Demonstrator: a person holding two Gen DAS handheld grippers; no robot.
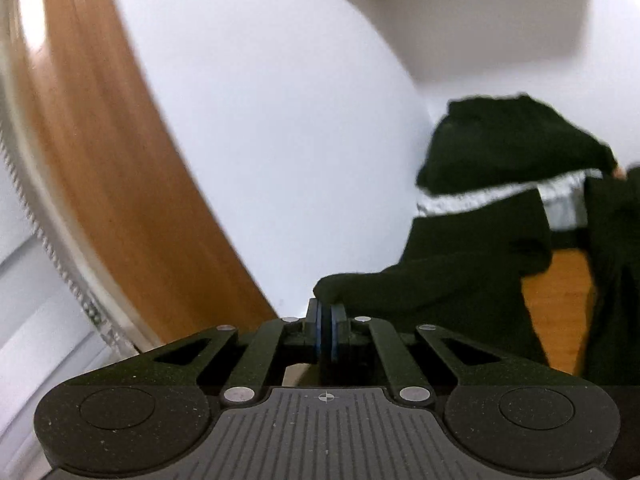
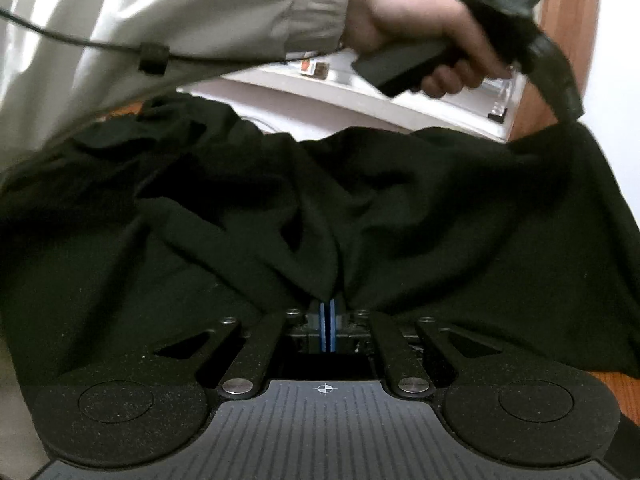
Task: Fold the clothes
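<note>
A black garment (image 2: 360, 216) hangs spread between both grippers, lifted in the air. In the right wrist view my right gripper (image 2: 327, 312) is shut on a bunched edge of the garment just in front of its blue pads. The left gripper (image 2: 568, 112) shows at the upper right, held by a hand, pinching the garment's far corner. In the left wrist view my left gripper (image 1: 326, 312) is shut on a corner of the black garment (image 1: 460, 280), which trails off to the right. The garment's lower part is hidden behind the gripper bodies.
A wooden table surface (image 1: 100, 168) curves along the left of the left wrist view, beside a white wall (image 1: 280, 120). A white shelf or cabinet (image 2: 360, 100) stands behind the garment. The person's beige sleeve (image 2: 160, 20) fills the upper left.
</note>
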